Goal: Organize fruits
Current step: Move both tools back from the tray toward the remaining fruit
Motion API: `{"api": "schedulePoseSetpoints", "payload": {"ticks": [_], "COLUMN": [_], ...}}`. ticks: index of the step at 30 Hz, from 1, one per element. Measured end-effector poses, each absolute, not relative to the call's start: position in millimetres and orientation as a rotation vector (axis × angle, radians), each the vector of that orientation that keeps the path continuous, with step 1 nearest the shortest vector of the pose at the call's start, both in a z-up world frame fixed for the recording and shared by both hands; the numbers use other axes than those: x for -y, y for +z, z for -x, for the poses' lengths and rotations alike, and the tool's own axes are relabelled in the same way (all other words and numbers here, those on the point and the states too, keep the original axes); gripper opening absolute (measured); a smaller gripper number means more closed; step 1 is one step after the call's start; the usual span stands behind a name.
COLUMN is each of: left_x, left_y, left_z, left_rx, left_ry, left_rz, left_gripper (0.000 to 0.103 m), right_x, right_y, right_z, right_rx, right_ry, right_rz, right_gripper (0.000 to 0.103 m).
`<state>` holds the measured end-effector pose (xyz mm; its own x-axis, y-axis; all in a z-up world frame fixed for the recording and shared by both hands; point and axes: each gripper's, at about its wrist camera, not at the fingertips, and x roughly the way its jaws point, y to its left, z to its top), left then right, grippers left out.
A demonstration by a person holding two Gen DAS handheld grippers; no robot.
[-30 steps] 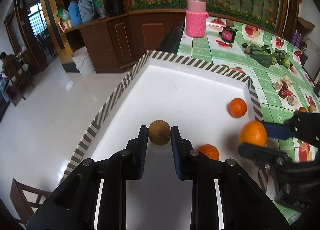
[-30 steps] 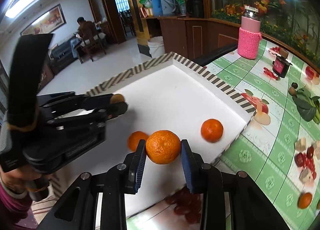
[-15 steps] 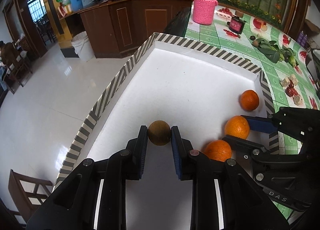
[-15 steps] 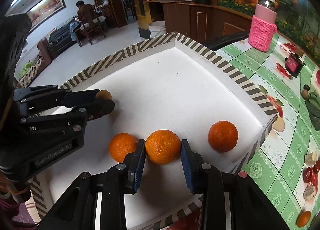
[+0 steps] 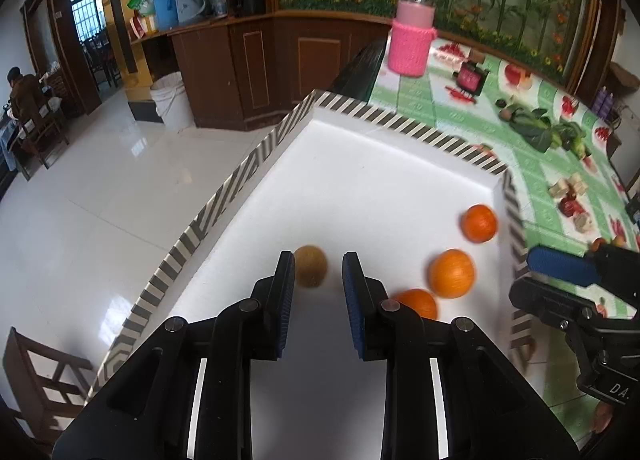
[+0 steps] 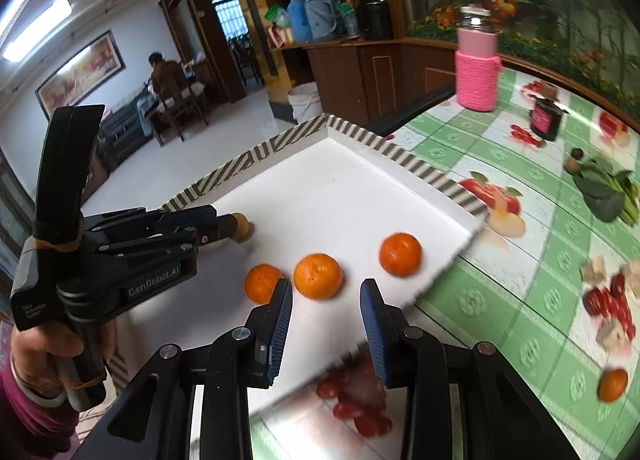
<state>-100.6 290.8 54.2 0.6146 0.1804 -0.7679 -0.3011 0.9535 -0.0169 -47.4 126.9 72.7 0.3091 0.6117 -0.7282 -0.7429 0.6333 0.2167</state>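
Note:
A white tray with a striped rim (image 5: 240, 180) (image 6: 260, 156) holds three oranges in a row. The middle orange (image 6: 318, 276) (image 5: 451, 273) rests on the tray floor just past the tips of my right gripper (image 6: 326, 286). That gripper is open, with a gap beside the orange. The other oranges (image 6: 400, 254) (image 6: 262, 283) flank it. A small brown fruit (image 5: 310, 266) (image 6: 242, 226), blurred, lies on the tray by the left fingertip of my left gripper (image 5: 319, 284), clear of the right pad. From the left wrist, my right gripper (image 5: 528, 278) hangs over the tray's right rim.
On the green fruit-print tablecloth (image 6: 500, 164) are a pink-sleeved jar (image 6: 476, 76), a dark jar (image 6: 546, 120), leafy greens (image 6: 604, 192), red fruits with pale chunks (image 6: 608, 300) and a small orange (image 6: 612, 384). A hand (image 6: 60, 340) holds the left gripper. Left of the tray is bare floor.
My right gripper carried its orange in over the rim, set it between the other two, let go and drew back. The brown fruit has left my left gripper's pads and dropped to the tray.

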Motion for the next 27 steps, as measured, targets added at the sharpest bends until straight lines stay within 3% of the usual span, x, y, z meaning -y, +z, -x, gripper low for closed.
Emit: {"api": "schedulePoseSetpoints", "payload": {"ticks": [10,12,13,14,27], "left_x": [-233.7,-217.4,-207.9,-201.0,-110.2], "left_y": [84.9,89.5,91.7,93.1,85.6], "left_z": [111.0,111.6,111.5,111.3,85.7], "left_rx": [-0.721,-0.692,-0.674,-0.658,-0.673], "left_ry": [0.162,0.135,0.108,0.080,-0.083], "left_rz": [0.151,0.138,0.137,0.143,0.089], "left_gripper": [0.024,0.041,0.064,0.073,0.073], "right_x": [-58.6,-44.0,-33.4,-25.8,96.6], "right_y": [84.8,87.4,89.6,90.8,82.8], "right_z": [57.8,58.7,59.6,60.1,60.9], "right_rx": [-0.837,-0.828,-0.822,-0.817,-0.798], "right_ry": [0.819,0.796,0.777,0.761,0.494], "right_rz": [0.067,0.049,0.040,0.037,-0.017], "right_gripper": [0.034,0.034,0.034,0.034,0.034]}}
